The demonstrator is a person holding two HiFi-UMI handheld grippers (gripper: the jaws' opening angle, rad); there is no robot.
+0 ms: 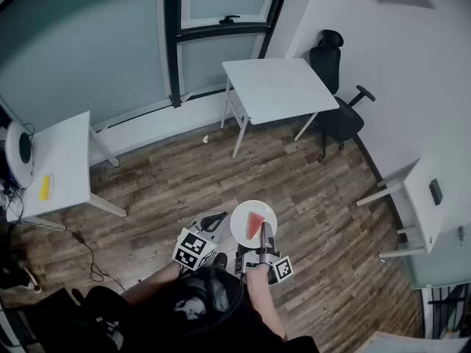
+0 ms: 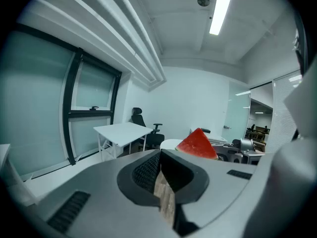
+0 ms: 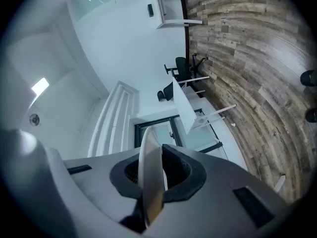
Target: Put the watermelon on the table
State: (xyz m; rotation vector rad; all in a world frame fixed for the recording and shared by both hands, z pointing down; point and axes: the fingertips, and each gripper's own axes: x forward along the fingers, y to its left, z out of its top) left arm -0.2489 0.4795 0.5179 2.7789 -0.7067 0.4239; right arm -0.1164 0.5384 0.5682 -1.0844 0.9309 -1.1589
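Note:
A red wedge of watermelon lies on a round white plate held over the wooden floor. My right gripper is shut on the plate's near rim; in the right gripper view the plate shows edge-on between the jaws of the right gripper. My left gripper hangs just left of the plate, jaws shut with nothing in them. In the left gripper view the watermelon rises beyond the tips of the left gripper. A white table stands ahead by the window.
A black office chair stands right of the far table. Another white table with a yellow item and a round white device is at the left, with cables on the floor. A white desk stands at the right wall.

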